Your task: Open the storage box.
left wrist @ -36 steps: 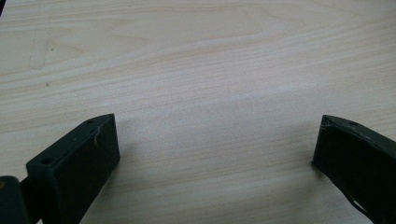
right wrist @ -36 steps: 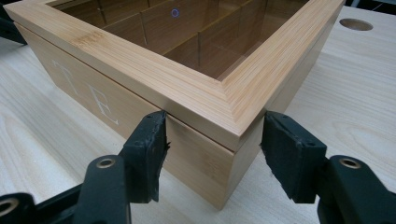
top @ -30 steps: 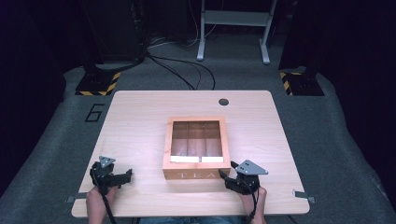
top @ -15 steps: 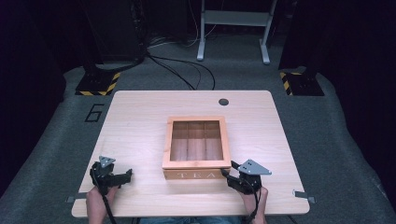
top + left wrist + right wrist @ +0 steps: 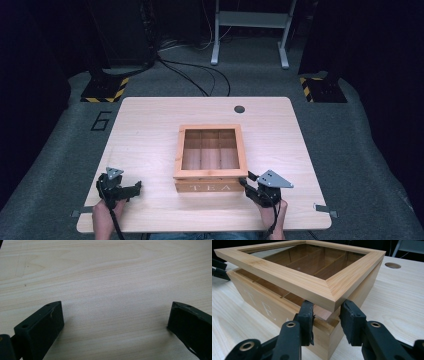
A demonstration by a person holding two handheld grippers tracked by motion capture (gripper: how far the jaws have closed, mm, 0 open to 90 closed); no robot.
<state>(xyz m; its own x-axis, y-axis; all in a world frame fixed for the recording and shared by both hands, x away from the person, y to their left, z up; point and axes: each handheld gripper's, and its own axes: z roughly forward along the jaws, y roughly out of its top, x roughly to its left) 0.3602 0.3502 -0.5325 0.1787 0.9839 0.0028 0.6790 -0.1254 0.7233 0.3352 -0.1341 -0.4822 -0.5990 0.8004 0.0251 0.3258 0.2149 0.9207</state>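
- The right gripper (image 5: 325, 315) is prising up the glass-paned lid (image 5: 312, 277) of the wooden tea box (image 5: 210, 160) at its front right corner, jaws apart beneath the rim; lifting should stay slow and even
- The box is sitting mid-counter (image 5: 150, 130), lettered front facing the person, long axis running away from them
- The left gripper (image 5: 131, 188) is resting with jaws wide apart on bare counter

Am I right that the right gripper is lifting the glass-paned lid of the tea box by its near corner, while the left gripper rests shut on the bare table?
Not quite: the left gripper is open, its jaws standing wide apart over the bare table, as the left gripper view shows. The rest holds: the right gripper is at the near corner of the lid, which stands raised off the tea box.
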